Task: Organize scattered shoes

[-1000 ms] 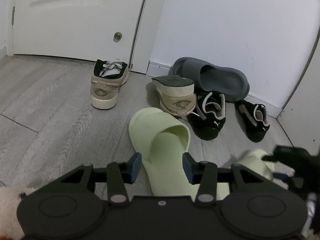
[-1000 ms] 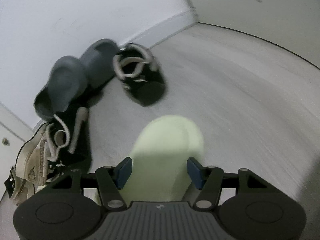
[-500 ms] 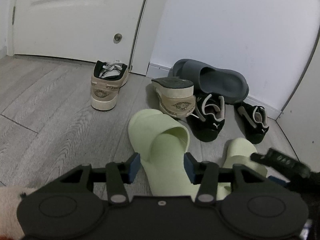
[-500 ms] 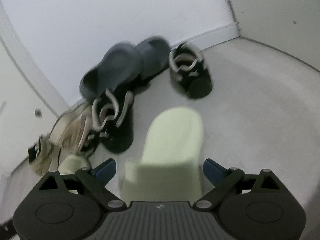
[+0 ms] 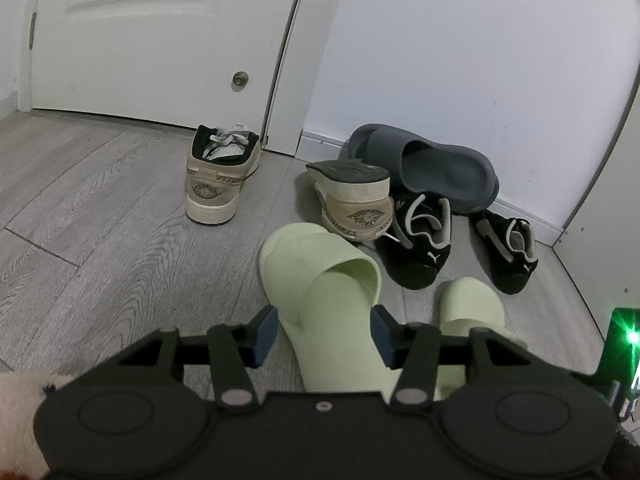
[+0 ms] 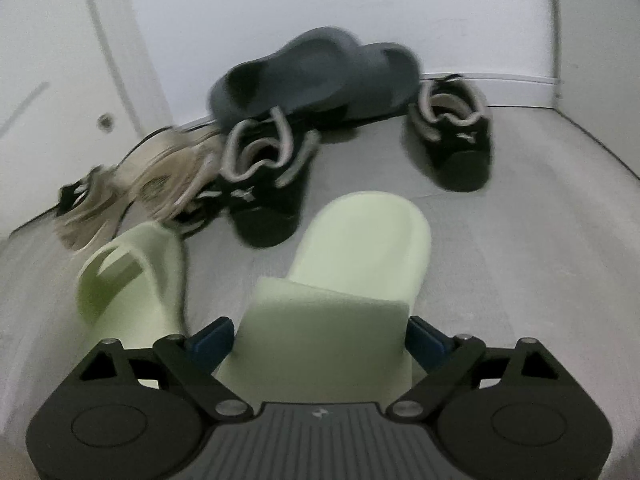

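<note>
Straddling one pale green slide apiece: left gripper (image 5: pixel 323 332), fingers set narrowly at either side of the left green slide (image 5: pixel 320 276), contact not resolvable; right gripper (image 6: pixel 320 340), fingers spread wide beside the right green slide (image 6: pixel 352 264), gaps showing. Both slides rest on the floor (image 5: pixel 100 208), side by side, toes toward the wall, apparently being matched as a pair. Other stock: grey slide (image 5: pixel 424 164) against the baseboard; two black sneakers (image 5: pixel 420 248); two tan sneakers (image 5: pixel 220 176), one overturned. Containers: none visible.
</note>
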Available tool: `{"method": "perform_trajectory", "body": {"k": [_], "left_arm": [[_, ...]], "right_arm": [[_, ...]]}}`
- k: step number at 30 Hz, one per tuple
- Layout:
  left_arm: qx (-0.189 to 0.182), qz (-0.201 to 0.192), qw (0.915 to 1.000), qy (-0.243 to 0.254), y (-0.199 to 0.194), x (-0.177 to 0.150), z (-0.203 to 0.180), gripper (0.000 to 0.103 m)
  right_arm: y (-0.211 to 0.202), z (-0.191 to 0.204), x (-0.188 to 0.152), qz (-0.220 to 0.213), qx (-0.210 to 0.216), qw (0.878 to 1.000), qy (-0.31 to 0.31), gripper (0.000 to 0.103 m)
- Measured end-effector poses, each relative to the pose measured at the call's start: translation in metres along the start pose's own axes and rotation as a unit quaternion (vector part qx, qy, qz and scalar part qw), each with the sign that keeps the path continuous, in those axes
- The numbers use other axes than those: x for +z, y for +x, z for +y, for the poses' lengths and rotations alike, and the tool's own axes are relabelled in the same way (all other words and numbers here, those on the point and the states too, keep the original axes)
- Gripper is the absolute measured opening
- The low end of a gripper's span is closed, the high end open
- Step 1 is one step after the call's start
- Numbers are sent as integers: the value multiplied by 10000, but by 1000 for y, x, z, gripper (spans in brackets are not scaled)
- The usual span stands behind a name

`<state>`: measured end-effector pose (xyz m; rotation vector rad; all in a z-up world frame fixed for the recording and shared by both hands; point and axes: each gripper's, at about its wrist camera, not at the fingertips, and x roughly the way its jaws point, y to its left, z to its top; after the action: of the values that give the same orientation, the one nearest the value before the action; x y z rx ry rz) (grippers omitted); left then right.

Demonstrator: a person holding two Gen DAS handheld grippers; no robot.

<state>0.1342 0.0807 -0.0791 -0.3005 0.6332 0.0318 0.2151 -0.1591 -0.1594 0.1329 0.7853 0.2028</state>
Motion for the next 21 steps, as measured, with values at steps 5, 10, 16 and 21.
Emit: {"method": "perform_trajectory", "body": {"k": [5,10,16,21], "left_arm": [[24,-1,10000,-8,0,0,-1,52],[235,79,9996,95,10,13,-6,52],[600,404,9961,499,66,29,-18,53],[949,746,9916,458,110,30,-14,45]], "right_arm": [[0,4,-1,79,177,9998,-102,93],[-7,-9,5,-71,343,9983,475,93],[-15,-18,11,-452,315,9951,825,93],[-12,-17,14,-513,274,9957,727,93]]}}
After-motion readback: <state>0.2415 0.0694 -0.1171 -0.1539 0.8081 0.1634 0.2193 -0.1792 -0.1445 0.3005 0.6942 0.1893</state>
